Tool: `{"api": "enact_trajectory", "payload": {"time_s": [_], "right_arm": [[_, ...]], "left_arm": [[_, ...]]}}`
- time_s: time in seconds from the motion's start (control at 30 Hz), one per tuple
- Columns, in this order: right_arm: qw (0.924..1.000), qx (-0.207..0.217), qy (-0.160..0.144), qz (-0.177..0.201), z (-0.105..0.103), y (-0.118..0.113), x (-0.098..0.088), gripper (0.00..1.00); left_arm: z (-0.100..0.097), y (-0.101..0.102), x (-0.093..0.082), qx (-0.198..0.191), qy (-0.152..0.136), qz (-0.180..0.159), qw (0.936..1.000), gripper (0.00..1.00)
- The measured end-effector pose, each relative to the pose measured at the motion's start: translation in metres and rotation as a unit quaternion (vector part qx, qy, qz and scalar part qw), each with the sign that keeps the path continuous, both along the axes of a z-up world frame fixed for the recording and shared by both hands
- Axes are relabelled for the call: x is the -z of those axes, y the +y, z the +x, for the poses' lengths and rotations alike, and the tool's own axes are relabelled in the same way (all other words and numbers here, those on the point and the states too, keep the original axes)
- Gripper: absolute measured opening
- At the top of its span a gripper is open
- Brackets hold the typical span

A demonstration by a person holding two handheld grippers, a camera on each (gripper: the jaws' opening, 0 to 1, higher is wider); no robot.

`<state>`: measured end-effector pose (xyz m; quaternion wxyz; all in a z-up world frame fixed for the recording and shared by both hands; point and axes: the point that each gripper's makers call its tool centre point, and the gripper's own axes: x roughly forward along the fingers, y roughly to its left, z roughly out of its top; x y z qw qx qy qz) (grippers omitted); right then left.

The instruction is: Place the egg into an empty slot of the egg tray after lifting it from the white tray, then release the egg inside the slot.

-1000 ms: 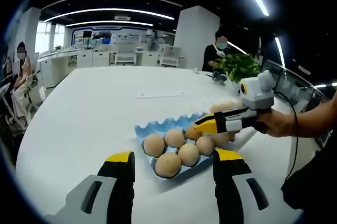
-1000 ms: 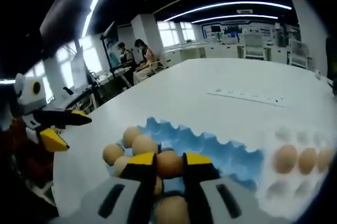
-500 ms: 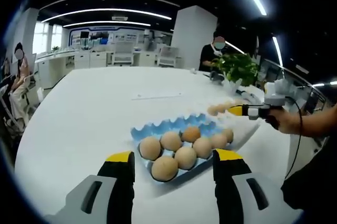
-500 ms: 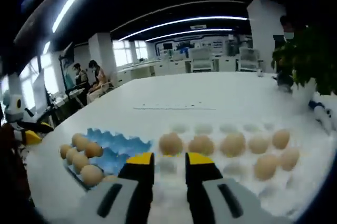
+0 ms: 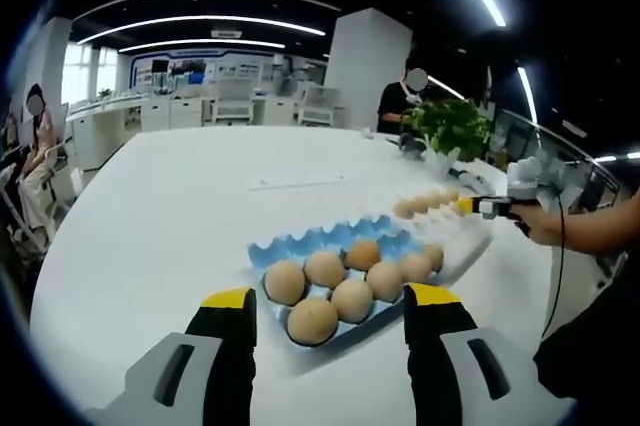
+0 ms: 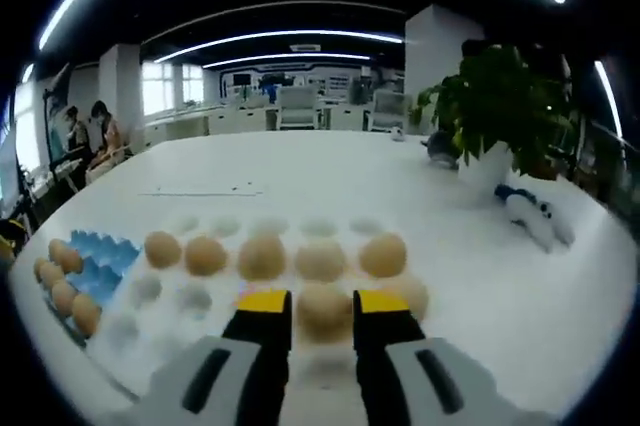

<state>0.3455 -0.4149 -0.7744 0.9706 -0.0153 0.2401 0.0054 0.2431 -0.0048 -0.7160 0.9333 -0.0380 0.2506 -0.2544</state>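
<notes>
Left tool [image 5: 325, 311] jaws spread wide, right tool [image 6: 322, 308] jaws narrowly parted, hand [image 5: 535, 224] gripping it

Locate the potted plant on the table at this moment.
In the right gripper view, the potted plant stands on the white table at upper right, beyond the white tray. In the left gripper view it sits far right, beside a person.

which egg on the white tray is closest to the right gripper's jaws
The egg in the near row, sitting right between the right gripper jaws' yellow tips. The other eggs on the white tray lie farther off, mostly in the row behind it.
</notes>
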Motion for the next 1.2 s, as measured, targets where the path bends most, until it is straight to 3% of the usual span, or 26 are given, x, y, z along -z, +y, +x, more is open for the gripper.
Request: {"api": "enact_trajectory", "payload": {"time_s": [0.03,0.07,0.1,0.13,0.3,0.43,0.53,0.7,0.93,1.2], "right_arm": [[0.9993,-0.002,0.025,-0.026,-0.002,-0.004,0.011,0.26],[0.9994,-0.014,0.017,-0.028,0.001,-0.001,0.011,0.27],[0.9997,0.0,0.009,-0.022,0.003,-0.003,0.009,0.27],[0.9999,0.004,0.011,-0.007,0.003,-0.004,0.008,0.26],[0.9999,-0.005,0.008,-0.006,-0.001,-0.003,0.004,0.25],[0.999,-0.004,-0.038,0.024,-0.002,0.011,-0.024,0.25],[0.9978,-0.032,-0.049,0.031,-0.004,0.033,-0.037,0.25],[0.9902,-0.112,-0.063,0.056,-0.007,0.099,-0.054,0.25],[0.9769,-0.19,-0.043,0.088,-0.014,0.168,-0.049,0.25],[0.9659,-0.242,-0.028,0.089,-0.015,0.214,-0.041,0.25]], "left_arm": [[0.0,0.001,0.0,-0.002,0.0,0.0,1.0,0.59],[0.0,0.002,0.0,-0.003,0.0,0.0,1.0,0.59],[-0.001,0.003,0.0,-0.004,0.001,0.001,1.0,0.59],[-0.001,0.003,0.0,-0.004,0.0,0.002,1.0,0.59],[-0.002,0.005,0.001,-0.007,0.002,0.002,1.0,0.59],[-0.002,0.006,0.0,-0.007,-0.001,0.002,1.0,0.59],[-0.002,0.006,0.002,-0.008,0.002,0.001,1.0,0.59],[-0.002,0.002,0.002,-0.002,0.001,0.002,1.0,0.59],[-0.002,0.003,0.002,-0.004,0.002,0.0,1.0,0.59],[-0.004,0.002,0.004,-0.004,0.004,-0.002,1.0,0.59]]}}
